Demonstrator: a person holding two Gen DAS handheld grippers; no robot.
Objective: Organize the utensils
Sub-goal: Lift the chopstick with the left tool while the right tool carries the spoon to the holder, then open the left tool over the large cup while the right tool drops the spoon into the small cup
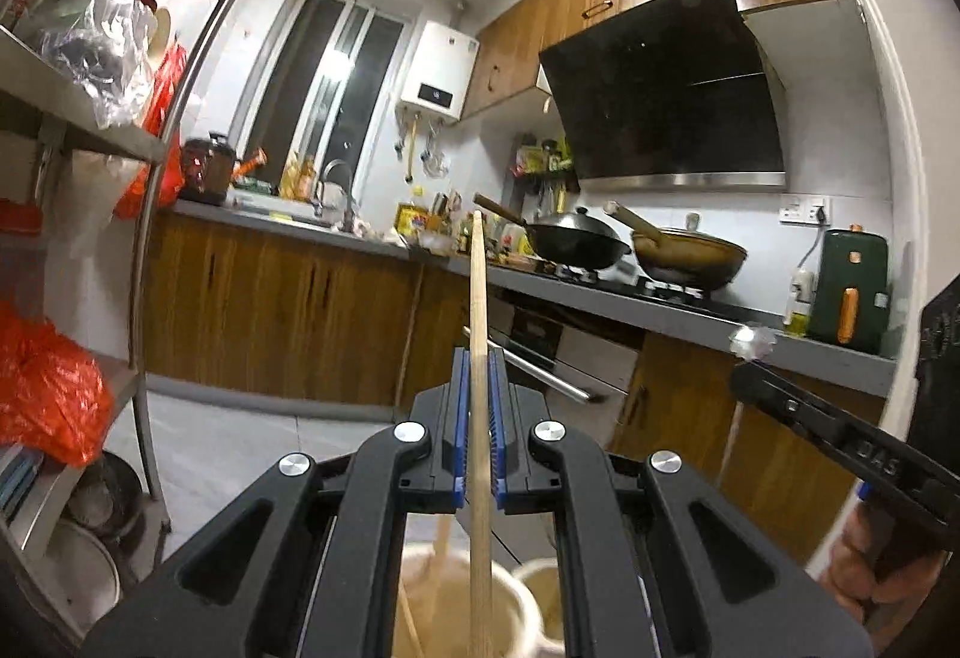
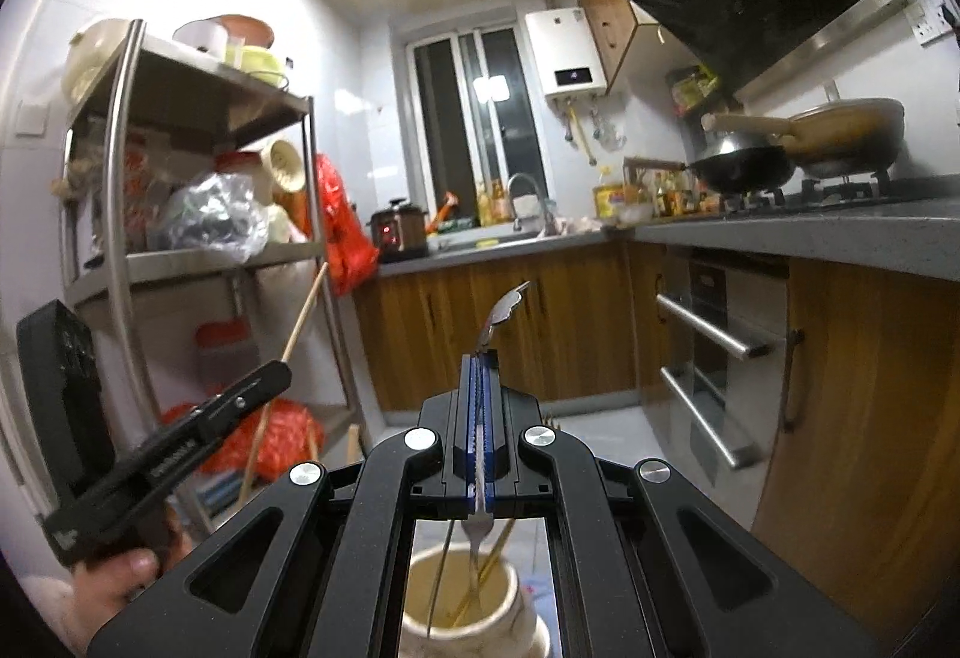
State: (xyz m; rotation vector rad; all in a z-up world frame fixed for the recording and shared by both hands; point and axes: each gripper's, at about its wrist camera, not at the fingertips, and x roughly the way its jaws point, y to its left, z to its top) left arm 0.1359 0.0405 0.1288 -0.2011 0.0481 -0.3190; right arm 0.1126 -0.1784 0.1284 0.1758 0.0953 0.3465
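My left gripper [image 1: 478, 358] is shut on a long wooden chopstick [image 1: 478, 298] that stands upright between the blue pads; its lower end reaches down into a cream holder cup [image 1: 516, 598] below. My right gripper [image 2: 480, 358] is shut on a metal spoon [image 2: 501, 313], handle end sticking up, bowl end hanging over a cream holder jar [image 2: 510, 604] with several chopsticks in it. The right gripper also shows at the right of the left wrist view [image 1: 744, 352]; the left gripper with its chopstick shows at the left of the right wrist view [image 2: 282, 370].
A metal shelf rack [image 2: 120, 214] with bags and bowls stands at the left. A grey counter [image 2: 810, 232] with two woks, a sink and bottles runs along the back and right. An oven with bar handles [image 2: 708, 328] sits under the counter.
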